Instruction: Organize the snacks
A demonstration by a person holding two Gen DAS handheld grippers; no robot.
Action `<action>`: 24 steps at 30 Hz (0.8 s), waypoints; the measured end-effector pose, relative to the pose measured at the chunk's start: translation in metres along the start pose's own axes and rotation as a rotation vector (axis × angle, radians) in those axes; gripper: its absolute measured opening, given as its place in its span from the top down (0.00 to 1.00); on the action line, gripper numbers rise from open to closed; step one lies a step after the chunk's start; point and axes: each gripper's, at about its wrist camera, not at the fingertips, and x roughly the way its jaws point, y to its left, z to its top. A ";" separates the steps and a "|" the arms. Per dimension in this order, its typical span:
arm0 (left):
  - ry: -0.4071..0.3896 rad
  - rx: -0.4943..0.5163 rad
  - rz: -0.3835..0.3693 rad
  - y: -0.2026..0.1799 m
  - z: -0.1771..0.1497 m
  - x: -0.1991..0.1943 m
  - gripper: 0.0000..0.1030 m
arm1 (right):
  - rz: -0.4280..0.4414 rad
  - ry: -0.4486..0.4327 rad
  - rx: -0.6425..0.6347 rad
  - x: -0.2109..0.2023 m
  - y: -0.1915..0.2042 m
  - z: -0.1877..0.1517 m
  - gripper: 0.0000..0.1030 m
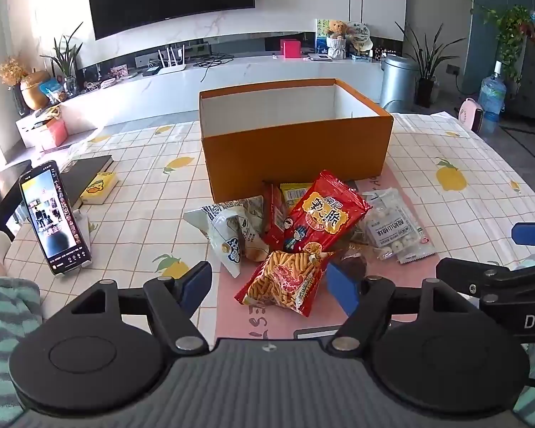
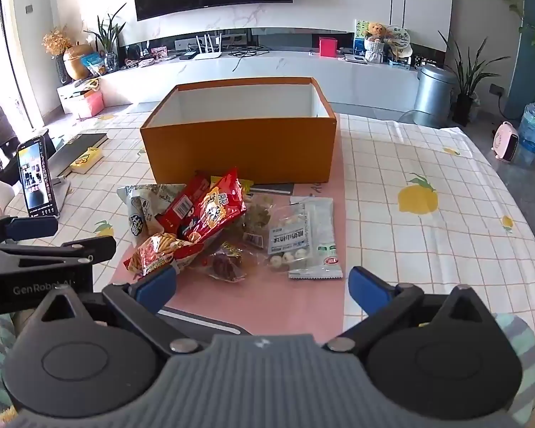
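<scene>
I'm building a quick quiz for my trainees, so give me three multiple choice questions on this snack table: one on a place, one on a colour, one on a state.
1. The snack pile lies where?
A. inside the box
B. on the table in front of the box
C. on the phone

2. The box is which colour outside?
A. orange
B. green
C. black

3. The right gripper is:
A. shut on a packet
B. open, holding nothing
C. out of view

Answers: B, packets rest on the cloth before the box; A, its walls are orange; B, its blue fingers stand wide apart.

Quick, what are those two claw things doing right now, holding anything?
Left hand-held gripper: open, holding nothing, above the red snack bag.
Right hand-held gripper: open wide, holding nothing.
</scene>
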 end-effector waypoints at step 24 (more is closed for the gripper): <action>0.019 0.000 -0.025 -0.008 0.000 0.001 0.30 | -0.006 -0.009 0.014 -0.002 -0.004 0.000 0.04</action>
